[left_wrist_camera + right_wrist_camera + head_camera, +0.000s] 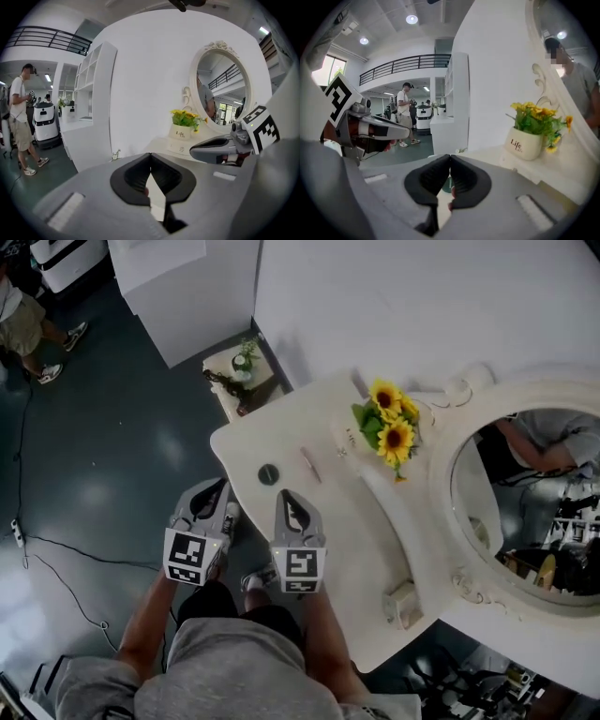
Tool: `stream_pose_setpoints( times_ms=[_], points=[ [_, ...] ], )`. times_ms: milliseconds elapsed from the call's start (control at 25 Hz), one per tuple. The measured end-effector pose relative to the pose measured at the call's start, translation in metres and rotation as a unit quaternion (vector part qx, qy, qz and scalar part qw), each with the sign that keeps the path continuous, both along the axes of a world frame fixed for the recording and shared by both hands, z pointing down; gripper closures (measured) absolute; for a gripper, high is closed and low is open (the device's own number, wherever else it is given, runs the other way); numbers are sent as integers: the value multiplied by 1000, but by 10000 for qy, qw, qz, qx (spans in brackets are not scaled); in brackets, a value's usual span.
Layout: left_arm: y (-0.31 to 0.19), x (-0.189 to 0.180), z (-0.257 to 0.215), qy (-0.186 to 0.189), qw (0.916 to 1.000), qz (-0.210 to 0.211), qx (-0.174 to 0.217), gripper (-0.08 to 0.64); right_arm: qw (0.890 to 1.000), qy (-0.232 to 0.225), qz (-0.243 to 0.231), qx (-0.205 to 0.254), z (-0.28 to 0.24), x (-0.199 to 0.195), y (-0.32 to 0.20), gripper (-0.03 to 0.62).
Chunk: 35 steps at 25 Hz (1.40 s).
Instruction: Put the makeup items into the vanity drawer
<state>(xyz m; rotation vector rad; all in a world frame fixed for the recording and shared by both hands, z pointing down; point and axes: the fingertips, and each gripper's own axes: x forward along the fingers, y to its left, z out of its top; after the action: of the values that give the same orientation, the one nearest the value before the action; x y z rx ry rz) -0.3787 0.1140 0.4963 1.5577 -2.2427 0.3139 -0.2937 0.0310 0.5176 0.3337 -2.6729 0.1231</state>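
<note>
Looking down from the head view, the left gripper [217,491] and right gripper [289,501] hover side by side at the front edge of the white vanity top [370,540]. A round dark compact [268,474] and a slim stick [310,465] lie just ahead of them, short of the sunflowers [389,432] and the oval mirror [525,502]. In the left gripper view, its jaws meet at the tips with nothing held. In the right gripper view, its jaws are likewise pressed together and empty.
</note>
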Motion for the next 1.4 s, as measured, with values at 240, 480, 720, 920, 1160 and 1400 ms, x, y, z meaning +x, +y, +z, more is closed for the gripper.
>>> stream_pose_setpoints(
  times_ms=[240,480,720,920,1160,1400],
  points=[
    [-9,-32,46,407,9989,49,-211,549,9986,487,52,-211,56,-29,-7,586],
    [-16,-42,75,652,9971,149,-372,549,9947,965,-47,-364,99,-42,-5,471],
    [-12,-45,85,766,9958,179,-472,549,9913,1207,-17,-519,118,-44,-7,468],
    [-11,-50,87,831,9953,142,-481,549,9876,1475,-104,-536,130,-45,-4,468],
    [-8,-51,92,780,9954,196,-511,549,9859,1590,-49,-514,135,-45,-6,583],
    [-9,-53,85,695,9961,222,-495,549,9887,1414,0,-493,122,-47,-8,584]
  ],
)
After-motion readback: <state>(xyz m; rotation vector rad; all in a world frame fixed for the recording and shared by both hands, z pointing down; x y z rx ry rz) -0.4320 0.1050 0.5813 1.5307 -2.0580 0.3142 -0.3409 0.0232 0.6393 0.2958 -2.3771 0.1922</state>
